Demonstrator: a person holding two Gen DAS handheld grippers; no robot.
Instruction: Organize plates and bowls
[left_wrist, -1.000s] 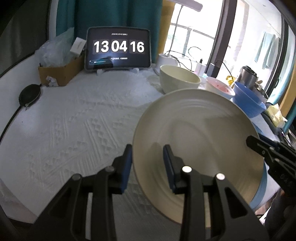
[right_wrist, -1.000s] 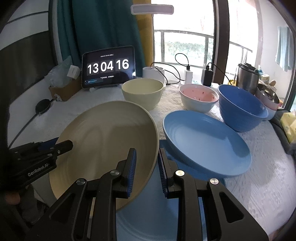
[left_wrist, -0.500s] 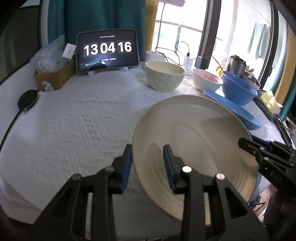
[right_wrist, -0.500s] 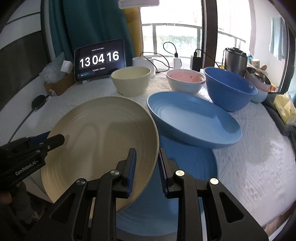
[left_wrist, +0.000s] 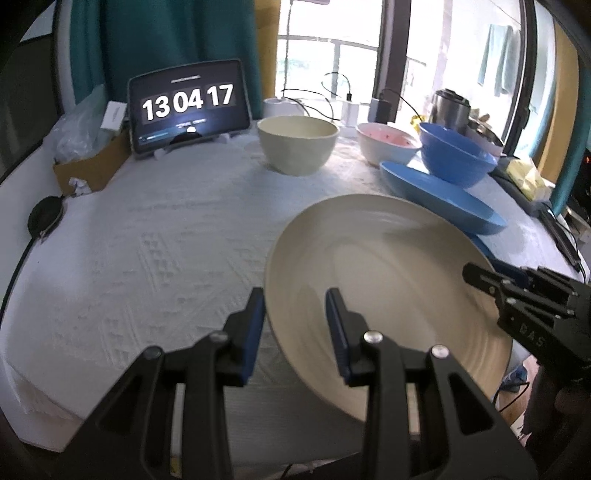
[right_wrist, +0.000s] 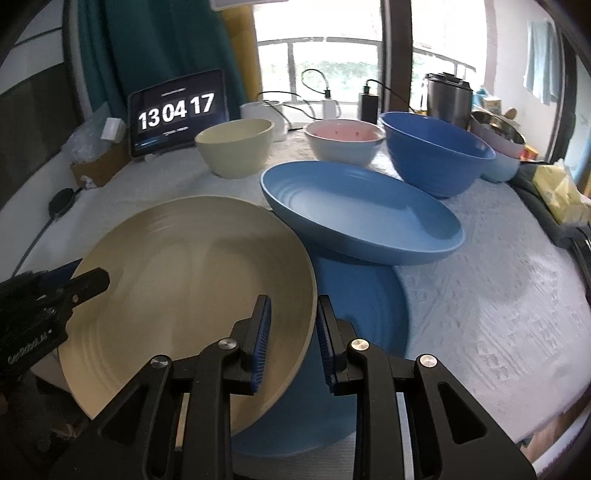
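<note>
Two claws pinch one cream plate (right_wrist: 192, 295) by opposite edges. The left claw (left_wrist: 295, 325) has its blue-padded jaws closed on the plate's rim at about 8 o'clock in its own view, one pad on the outside, one on the inside face. The right claw (right_wrist: 291, 328) is clamped on the rim at about 4 o'clock in its view, likewise one pad each side. The plate is tilted and held above the tabletop (left_wrist: 166, 240), which wears a white textured cloth.

Just beyond the cream plate, toward 1 o'clock in the right view, lies a shallow blue plate (right_wrist: 362, 210) — its near edge resting over a flat blue plate (right_wrist: 365, 306) that runs under the cream one. Farther out at 1 o'clock stands a deep blue bowl (right_wrist: 436, 155), with a pink-lined bowl (right_wrist: 343, 140) at 12 o'clock beside it and a cream bowl (right_wrist: 236, 147) at 11 o'clock.

Behind the cream bowl, at 10 to 11 o'clock, a tablet (right_wrist: 177, 110) shows a clock reading 13 04 17. Left of the tablet sits a cardboard box (left_wrist: 92, 166). A metal pot (right_wrist: 448, 96) stands at the far edge — near the window.
</note>
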